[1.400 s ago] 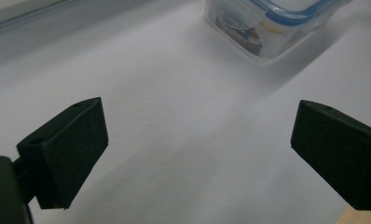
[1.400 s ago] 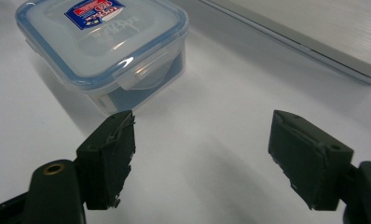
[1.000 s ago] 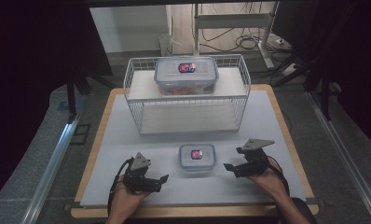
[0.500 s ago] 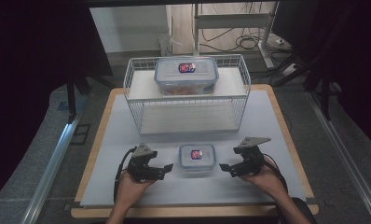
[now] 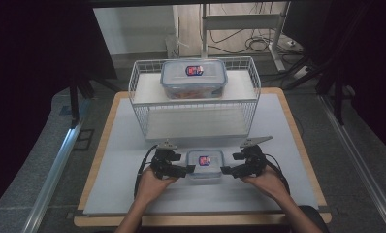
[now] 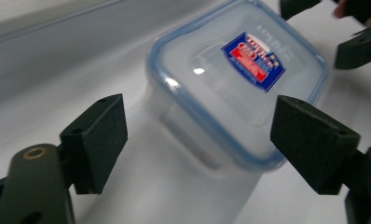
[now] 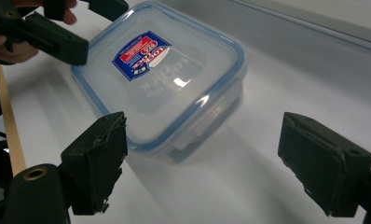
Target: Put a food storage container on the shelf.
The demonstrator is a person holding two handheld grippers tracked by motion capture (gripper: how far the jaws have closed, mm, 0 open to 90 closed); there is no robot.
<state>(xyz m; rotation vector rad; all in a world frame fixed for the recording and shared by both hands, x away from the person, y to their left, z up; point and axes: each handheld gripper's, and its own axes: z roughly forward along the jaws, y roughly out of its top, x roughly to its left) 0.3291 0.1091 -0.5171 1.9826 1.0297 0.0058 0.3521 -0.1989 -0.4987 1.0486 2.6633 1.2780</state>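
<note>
Flanking small container (image 5: 205,165): left gripper (image 5: 185,169), right gripper (image 5: 226,170), fingers apart, not touching.

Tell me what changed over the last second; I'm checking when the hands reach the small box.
Both grippers moved inward: the left gripper slid right and the right gripper slid left, now flanking the small container. Their jaws have just been closing a little but grip nothing yet. The small container, the large container and the wire rack stayed put.

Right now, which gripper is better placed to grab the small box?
Left, probably. The small box already reaches between the left gripper pads; the right gripper has just its corner. Both are open.
</note>
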